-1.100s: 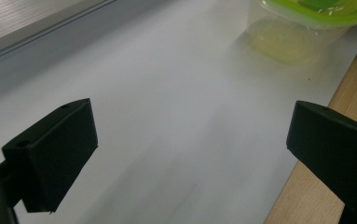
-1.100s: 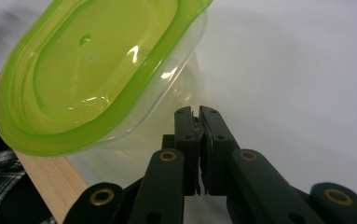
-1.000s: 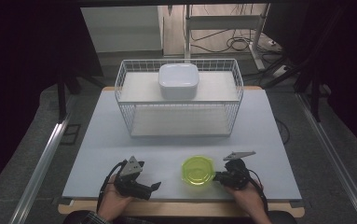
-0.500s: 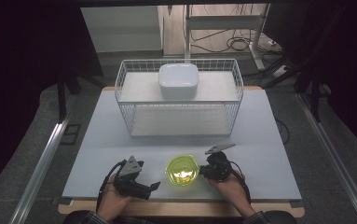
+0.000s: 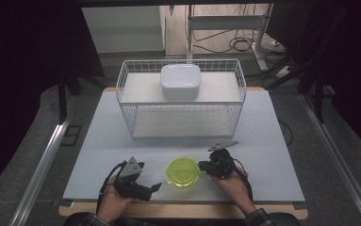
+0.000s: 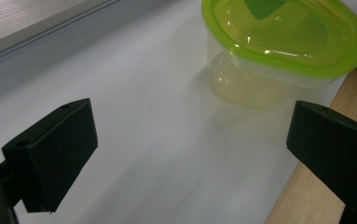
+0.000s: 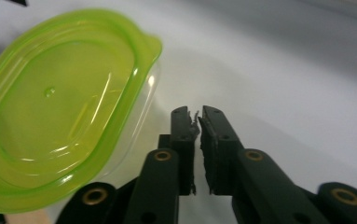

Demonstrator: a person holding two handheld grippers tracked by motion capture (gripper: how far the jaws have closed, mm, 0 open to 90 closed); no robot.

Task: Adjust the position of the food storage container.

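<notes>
My right gripper (image 5: 204, 165) sits just right of the clear plastic tub w/ lime-green lid (image 5: 183, 172), near the front edge of the pale grey table (image 5: 272, 155). In the right gripper view its fingers (image 7: 184, 135) are nearly together, only a thin slit between the pads, nothing in it; they've just been opening a touch. The tub (image 7: 59, 107) lies to their left in that view, beside them, not between. Can't tell if the jaw side touches the tub wall.

My left gripper (image 5: 152, 188) rests at the front left of the table, jaws pointing right toward the tub, a bit apart from it. In the left gripper view the fingers (image 6: 57, 149) stand wide apart, nothing between but bare table top; the tub (image 6: 283, 46) sits ahead and to the right, its lid on, close to the wooden table edge (image 6: 316, 186).

Further back: a white wire basket rack (image 5: 135, 84) across the middle of the table, w/ a white rounded-square lidded box (image 5: 181, 81) on its upper shelf. Tub is well apart from the rack.
</notes>
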